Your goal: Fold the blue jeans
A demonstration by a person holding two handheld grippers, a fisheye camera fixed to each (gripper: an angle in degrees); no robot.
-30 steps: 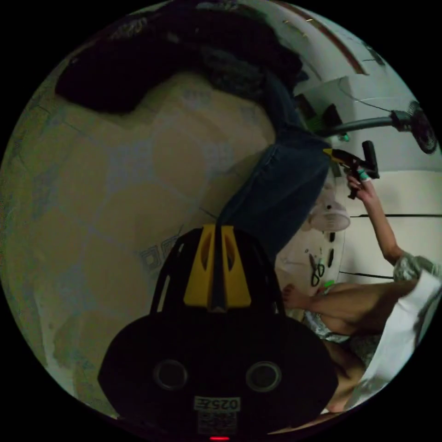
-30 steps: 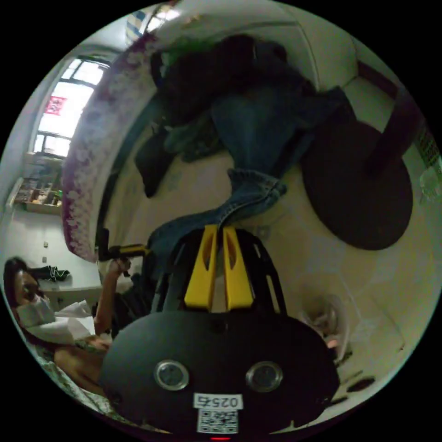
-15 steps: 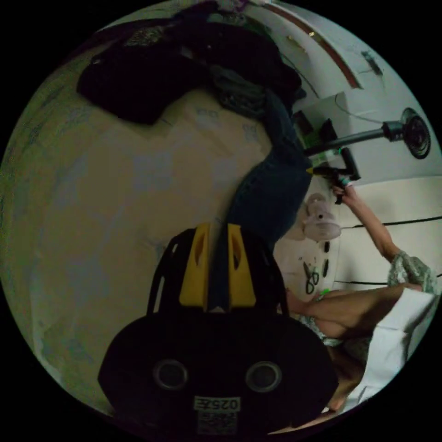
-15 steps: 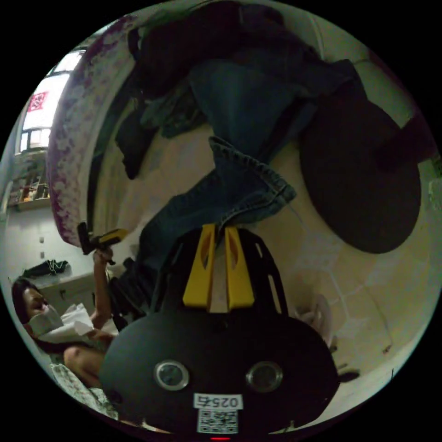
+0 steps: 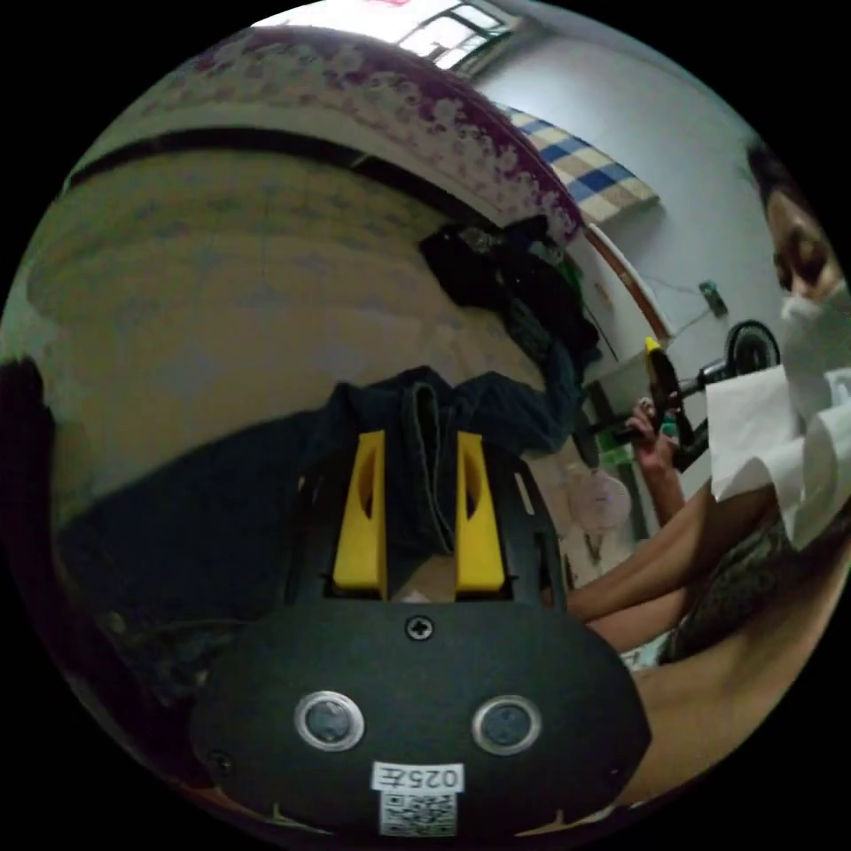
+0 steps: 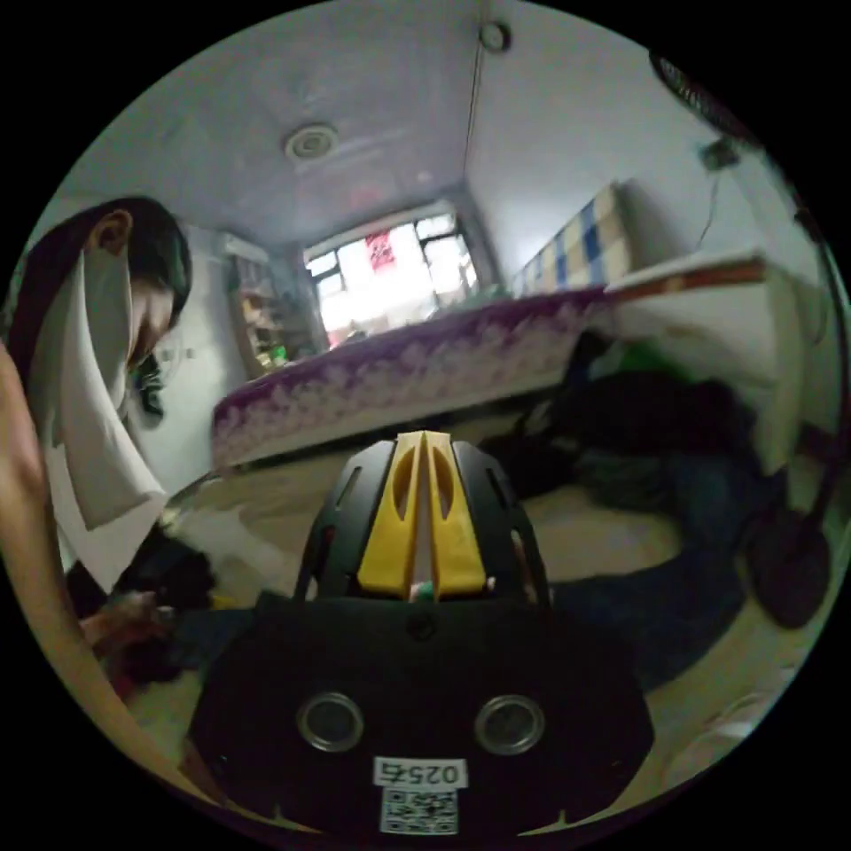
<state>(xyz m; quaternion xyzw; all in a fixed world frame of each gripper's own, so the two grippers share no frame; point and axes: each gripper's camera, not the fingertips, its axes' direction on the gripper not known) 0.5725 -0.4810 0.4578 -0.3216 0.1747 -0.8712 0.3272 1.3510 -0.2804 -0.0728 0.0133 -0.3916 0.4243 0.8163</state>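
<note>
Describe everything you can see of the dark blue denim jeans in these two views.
The dark blue denim jeans lie spread low across the pale patterned floor mat. A bunched fold with a stitched seam stands between the yellow jaws of the left gripper. In the right gripper view, more of the denim lies on the floor beyond the right gripper, whose jaws are together and empty.

One jeans [image 5: 222, 505], two claws [image 5: 417, 443] [image 6: 424, 443], one person [image 6: 97, 355]

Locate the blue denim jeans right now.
Blue denim jeans: left gripper view, low centre, on the tan floor mat, a fold between the left gripper's yellow jaws.
</note>
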